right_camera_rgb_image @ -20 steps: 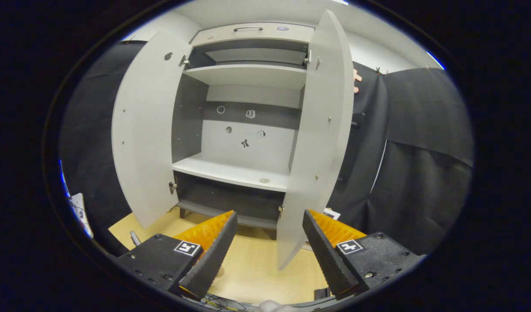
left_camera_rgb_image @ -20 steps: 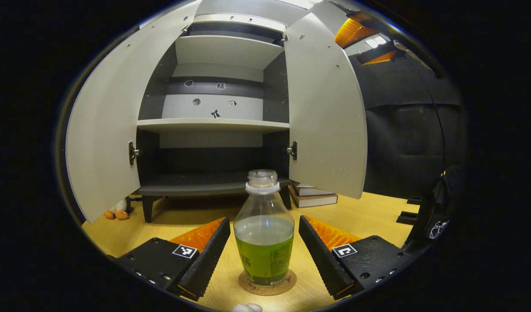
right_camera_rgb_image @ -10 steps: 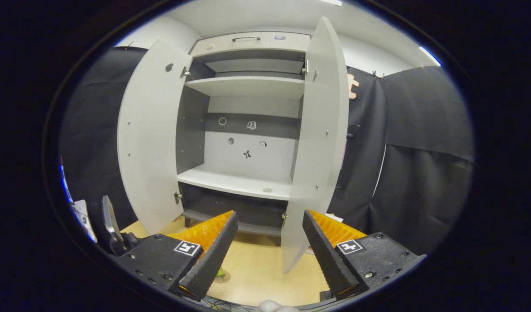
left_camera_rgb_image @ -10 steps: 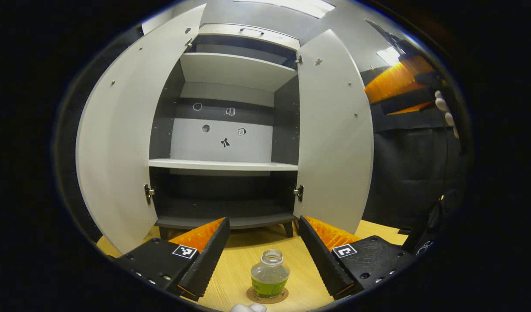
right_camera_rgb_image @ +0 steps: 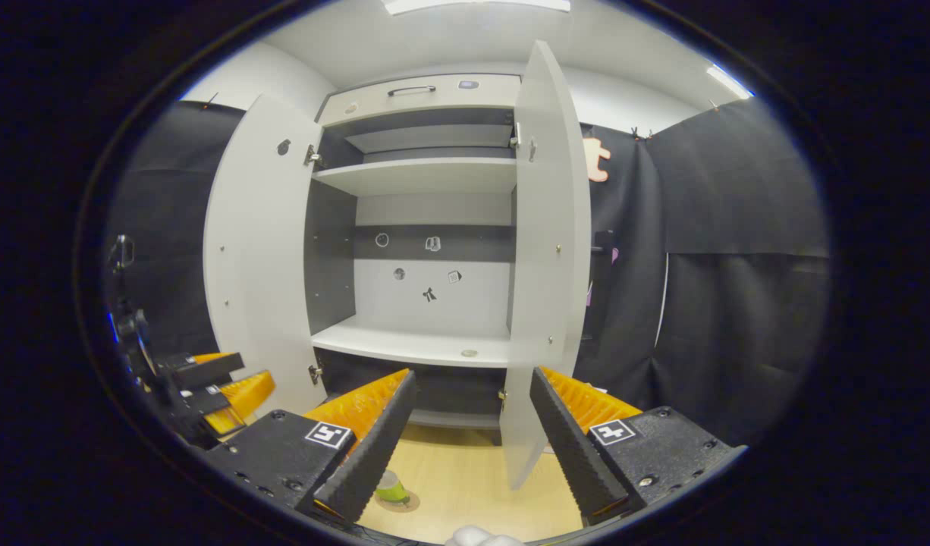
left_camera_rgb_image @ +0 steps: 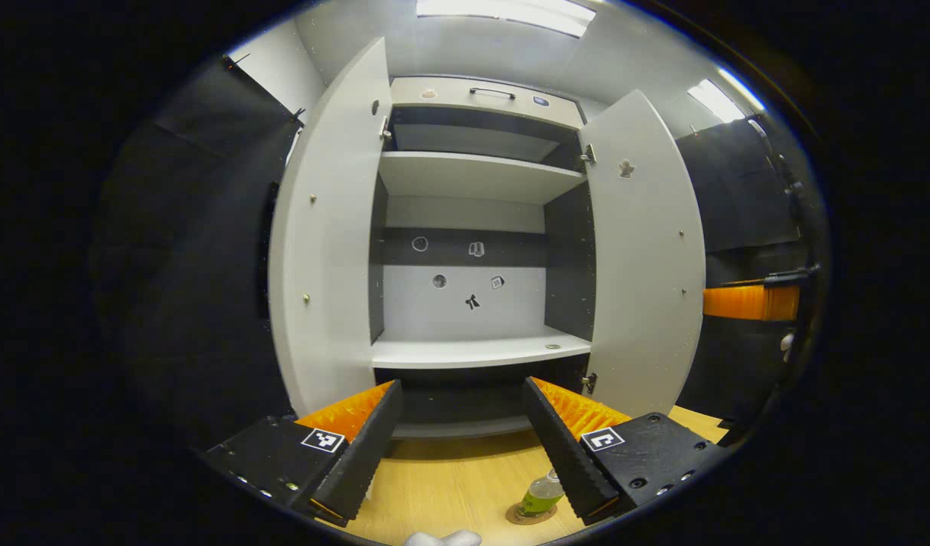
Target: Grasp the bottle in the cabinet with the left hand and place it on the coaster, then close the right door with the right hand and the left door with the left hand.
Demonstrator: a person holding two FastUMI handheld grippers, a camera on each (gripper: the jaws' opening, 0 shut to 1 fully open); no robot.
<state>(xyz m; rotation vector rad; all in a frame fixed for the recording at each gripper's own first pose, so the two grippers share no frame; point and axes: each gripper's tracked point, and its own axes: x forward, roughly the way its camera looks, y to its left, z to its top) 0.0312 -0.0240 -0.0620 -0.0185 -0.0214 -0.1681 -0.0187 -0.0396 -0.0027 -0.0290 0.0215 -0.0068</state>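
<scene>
In the left gripper view, the left gripper (left_camera_rgb_image: 459, 444) has its two fingers wide apart and there is nothing between them. Just below the right finger stands the bottle (left_camera_rgb_image: 541, 497), with green liquid inside, upright on the round coaster (left_camera_rgb_image: 527, 516), on the wooden table (left_camera_rgb_image: 450, 485). In the right gripper view, the right gripper (right_camera_rgb_image: 472, 440) is also spread open and holds nothing; the bottle (right_camera_rgb_image: 391, 489) shows low, partly hidden behind its left finger, and it sits on the coaster (right_camera_rgb_image: 401, 503). A little farther, at the left edge of this view, the left gripper (right_camera_rgb_image: 207, 387) appears, also with its fingers apart. Behind the table is the cabinet (left_camera_rgb_image: 476, 227) with both doors open. The right door (right_camera_rgb_image: 545, 288) is almost edge-on to the right gripper's camera and it reaches down between its fingers, but farther away. The left door (left_camera_rgb_image: 328, 243) stands open too. The shelf (left_camera_rgb_image: 476, 350) inside carries only a small round thing, too small to tell.
</scene>
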